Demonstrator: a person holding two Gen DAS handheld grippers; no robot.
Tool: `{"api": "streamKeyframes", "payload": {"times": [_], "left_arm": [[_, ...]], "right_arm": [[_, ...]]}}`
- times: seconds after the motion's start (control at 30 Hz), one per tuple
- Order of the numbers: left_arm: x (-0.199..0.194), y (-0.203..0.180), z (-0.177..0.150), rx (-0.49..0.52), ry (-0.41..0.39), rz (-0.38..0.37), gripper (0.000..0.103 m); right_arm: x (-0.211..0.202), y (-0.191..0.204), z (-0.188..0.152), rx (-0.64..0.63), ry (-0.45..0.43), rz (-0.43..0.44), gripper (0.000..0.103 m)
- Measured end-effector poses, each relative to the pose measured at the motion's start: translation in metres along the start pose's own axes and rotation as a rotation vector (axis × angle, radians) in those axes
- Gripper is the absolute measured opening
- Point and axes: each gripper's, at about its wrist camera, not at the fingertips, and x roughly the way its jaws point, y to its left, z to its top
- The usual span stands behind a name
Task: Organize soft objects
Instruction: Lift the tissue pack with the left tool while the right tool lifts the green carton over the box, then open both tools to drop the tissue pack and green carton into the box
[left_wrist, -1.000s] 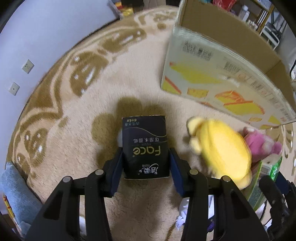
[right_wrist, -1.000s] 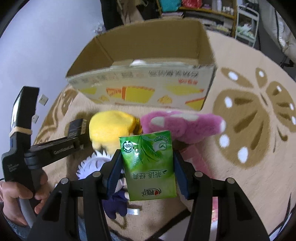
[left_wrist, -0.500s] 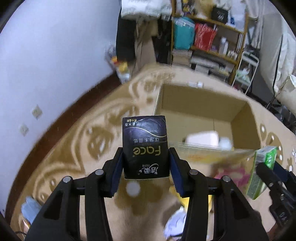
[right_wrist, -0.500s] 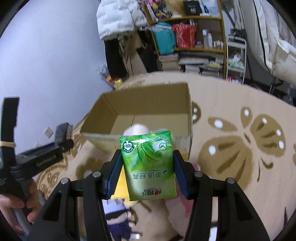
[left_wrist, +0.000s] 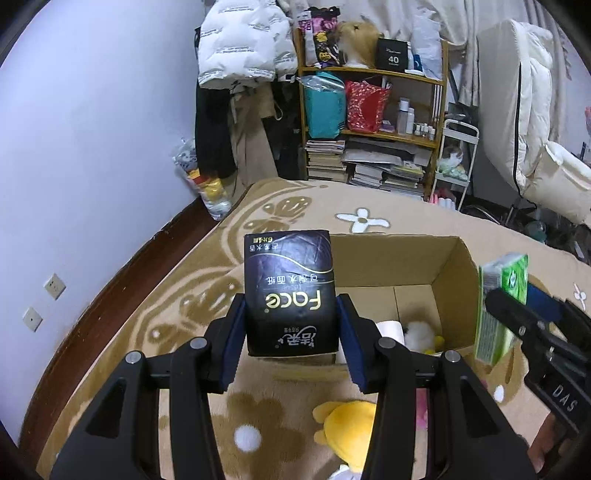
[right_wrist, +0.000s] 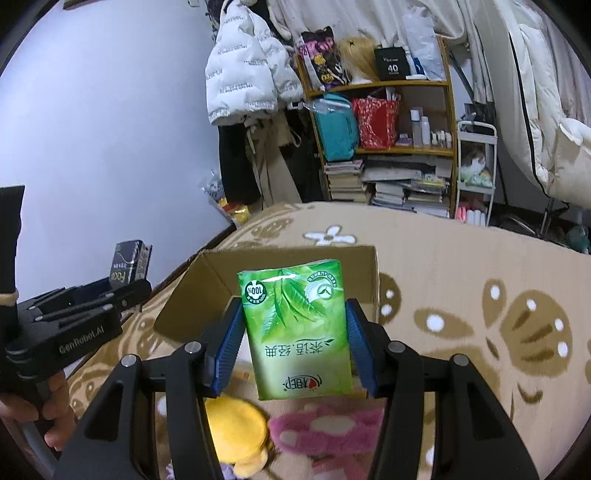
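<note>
Already both packs are up off the rug: the left hand-held gripper is clamped on a dark tissue pack, the right hand-held gripper on a green tissue pack, each held in the air on the near side of the open cardboard box. Inside the box lie a white roll and something white and fluffy, so some sorting looks done. Left to do, I'd judge, is dropping these two packs in, then the yellow plush toy and pink plush toy lying near on the rug.
</note>
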Motion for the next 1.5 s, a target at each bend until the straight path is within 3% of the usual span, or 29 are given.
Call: {"api": "streamKeyframes", "payload": {"times": [0.3,0.8,0.9,0.97,1.17,1.3,1.5], "left_arm": [[0.033,-0.014,0.000,0.029,0.026,-0.014,0.046],[0.071,-0.019,-0.005,0.011,0.096,-0.096,0.046],[0.075,-0.020,-0.006,0.010,0.113,-0.103,0.056],[0.077,-0.019,-0.007,0.008,0.121,-0.096,0.057],[0.075,-0.011,-0.005,0.000,0.142,-0.069,0.059],[0.060,0.005,-0.003,-0.027,0.136,-0.036,0.078],[0.041,0.019,-0.006,-0.048,0.121,-0.009,0.087]], "right_arm": [[0.027,-0.002,0.011,-0.033,-0.022,0.031,0.057],[0.058,-0.023,-0.001,0.006,0.057,0.036,0.058],[0.059,-0.022,-0.002,0.000,0.065,0.036,0.058],[0.060,-0.022,-0.002,-0.006,0.076,0.031,0.058],[0.046,-0.024,0.000,0.017,0.072,0.026,0.077],[0.033,-0.031,0.002,0.078,0.060,0.034,0.092],[0.022,-0.028,-0.004,0.059,0.091,0.015,0.092]]}}
